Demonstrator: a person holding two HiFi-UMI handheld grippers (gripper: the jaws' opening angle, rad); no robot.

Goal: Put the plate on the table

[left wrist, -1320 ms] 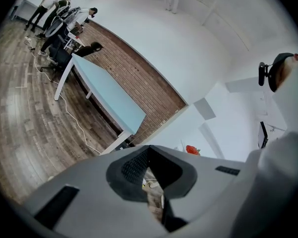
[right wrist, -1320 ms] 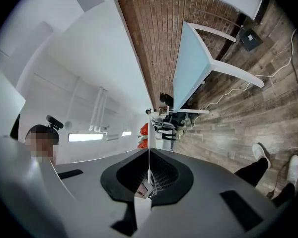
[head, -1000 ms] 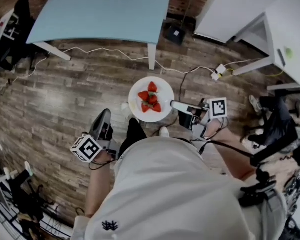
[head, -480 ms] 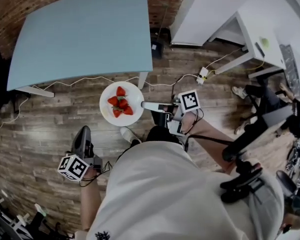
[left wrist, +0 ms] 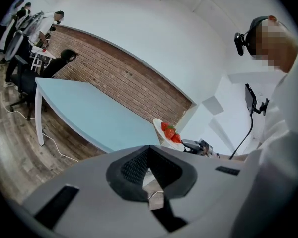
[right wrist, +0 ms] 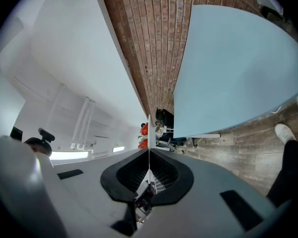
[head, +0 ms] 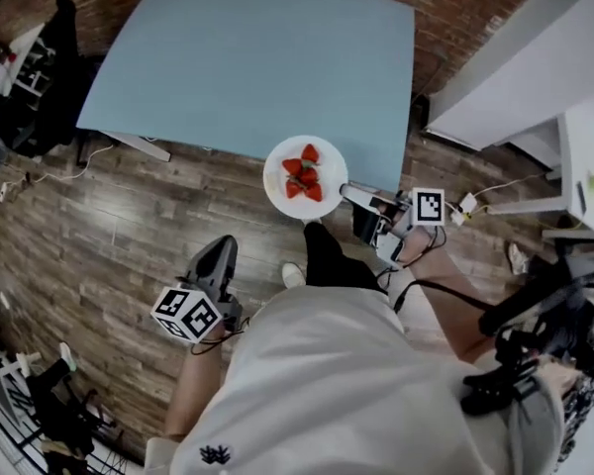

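A white plate with several strawberries hangs level over the near edge of the light blue table. My right gripper is shut on the plate's right rim. In the right gripper view the plate shows edge-on as a thin white line pinched between the pads, with the strawberries beyond. My left gripper hangs lower left over the wooden floor, shut and holding nothing. From the left gripper view the plate appears beside the table.
A brick wall runs behind the table. White desks stand at the right, with a power strip and cables on the floor. Dark chairs and gear crowd the left. My leg and shoe are below the plate.
The plate, held by the right gripper, has gone from over the floor by the table leg to over the table's near edge. The left gripper stays low and shut.
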